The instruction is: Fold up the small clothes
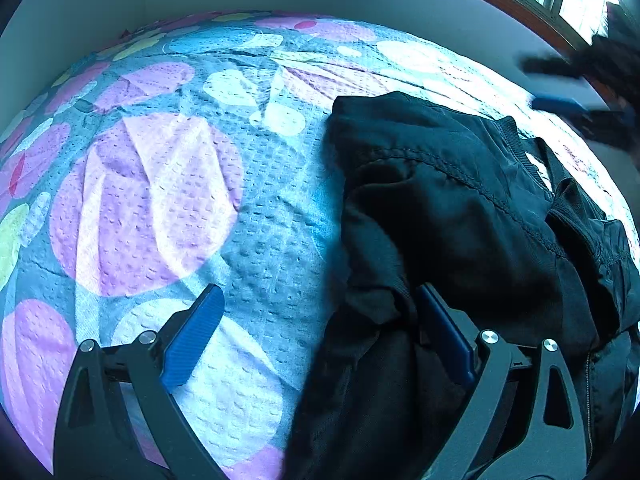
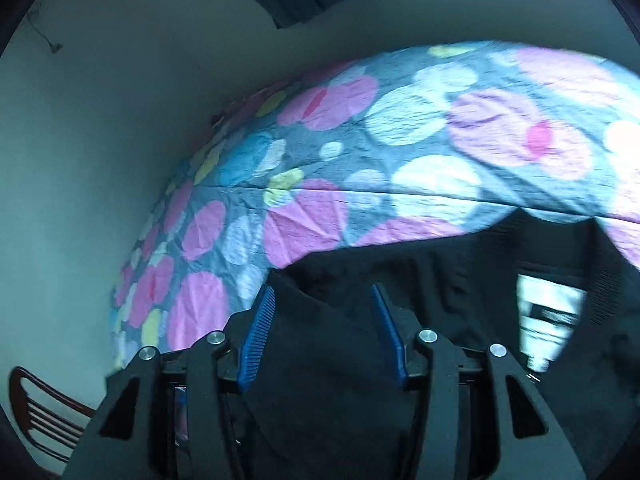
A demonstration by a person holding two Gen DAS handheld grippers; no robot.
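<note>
- The black jacket (image 1: 460, 200) is lying bunched on the dotted bedspread (image 1: 160, 200), its ribbed collar and white label (image 2: 548, 312) turned toward the window side — the folding is, by my judgement, only at the gathering stage, with no clean crease showing yet.
- The left gripper (image 1: 320, 336) is hovering low at the jacket's near edge, its tongs spreading wide: one blue pad (image 1: 196, 332) is sitting over bare bedspread, the other is touching a rumpled fold of the jacket, pinching nothing.
- The right gripper (image 2: 324, 332) is pointing across the jacket toward the wall, tilted (the picture is blurred), tongs parted over black cloth, gripping nothing as far as I can tell.
- Next, each gripper is probably needing a firm pinch on an edge — then a lift and a flat lay-over, taking care the slippery cloth isn't sliding free.
</note>
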